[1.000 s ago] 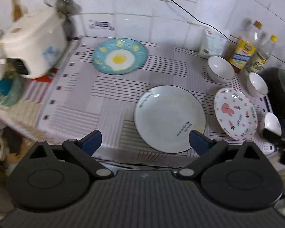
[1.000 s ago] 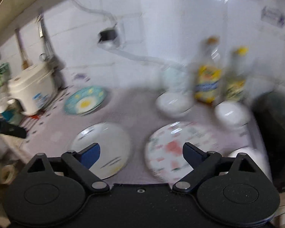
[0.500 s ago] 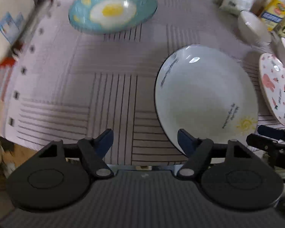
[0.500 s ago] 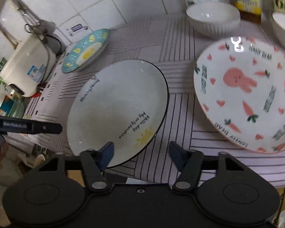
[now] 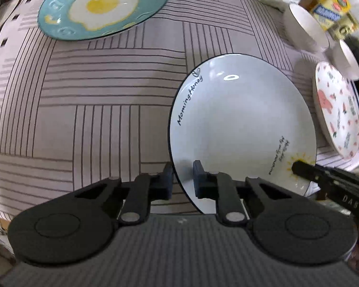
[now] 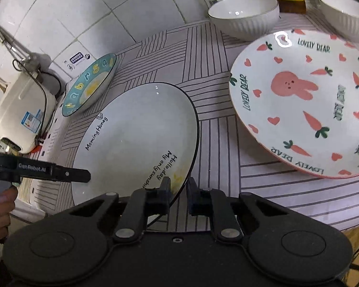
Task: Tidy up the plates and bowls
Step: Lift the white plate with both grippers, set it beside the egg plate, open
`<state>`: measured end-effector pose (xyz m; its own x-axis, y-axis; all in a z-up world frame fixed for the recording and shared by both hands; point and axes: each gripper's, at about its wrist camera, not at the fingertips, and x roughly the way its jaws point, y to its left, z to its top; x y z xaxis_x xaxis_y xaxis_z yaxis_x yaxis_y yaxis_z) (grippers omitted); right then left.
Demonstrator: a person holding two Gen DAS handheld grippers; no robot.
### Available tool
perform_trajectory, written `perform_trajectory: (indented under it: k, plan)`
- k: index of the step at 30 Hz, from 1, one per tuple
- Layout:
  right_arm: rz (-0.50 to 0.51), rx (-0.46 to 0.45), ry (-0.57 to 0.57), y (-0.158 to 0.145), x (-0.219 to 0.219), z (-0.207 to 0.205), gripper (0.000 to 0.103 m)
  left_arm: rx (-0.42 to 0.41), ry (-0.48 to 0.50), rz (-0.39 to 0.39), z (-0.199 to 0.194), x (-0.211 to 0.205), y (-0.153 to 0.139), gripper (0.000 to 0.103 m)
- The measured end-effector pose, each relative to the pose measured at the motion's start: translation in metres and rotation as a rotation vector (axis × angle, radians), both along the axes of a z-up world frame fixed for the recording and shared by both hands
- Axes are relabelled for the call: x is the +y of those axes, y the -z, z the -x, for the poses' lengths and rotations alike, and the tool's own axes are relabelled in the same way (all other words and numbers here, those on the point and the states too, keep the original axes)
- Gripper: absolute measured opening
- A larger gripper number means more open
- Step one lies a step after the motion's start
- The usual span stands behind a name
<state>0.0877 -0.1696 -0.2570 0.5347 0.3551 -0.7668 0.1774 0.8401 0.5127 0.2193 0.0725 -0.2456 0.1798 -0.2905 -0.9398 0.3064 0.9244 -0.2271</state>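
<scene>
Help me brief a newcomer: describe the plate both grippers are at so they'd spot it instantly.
On the striped tablecloth, it is the grey-white plate nearest the front edge, between the egg-print plate and the rabbit-and-carrot plate. Only it has a thin dark rim, "Morning Honey" lettering, and both closing grippers astride its rim.

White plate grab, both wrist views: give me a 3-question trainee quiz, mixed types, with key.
1. Multiple choice: whose rim sits between the fingers of both the left gripper and the right gripper? A) teal egg plate B) white plate C) rabbit plate
2. True or false: the rabbit plate is stacked on the white plate.
3. Count: how many plates lie on the striped cloth?
Key:
1. B. Both grippers' jaws are closing on its near rim.
2. False. The two lie apart, side by side.
3. Three: white plate, teal egg plate, rabbit plate.
</scene>
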Motion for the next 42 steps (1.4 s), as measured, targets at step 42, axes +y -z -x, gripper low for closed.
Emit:
perform_trajectory:
  k: [42]
  plan:
    - [0.1,-0.085,0.0,-0.011,-0.035,-0.131,0.023,-0.015,0.136,-0.133,-0.146,-0.082,-0.016,0.024]
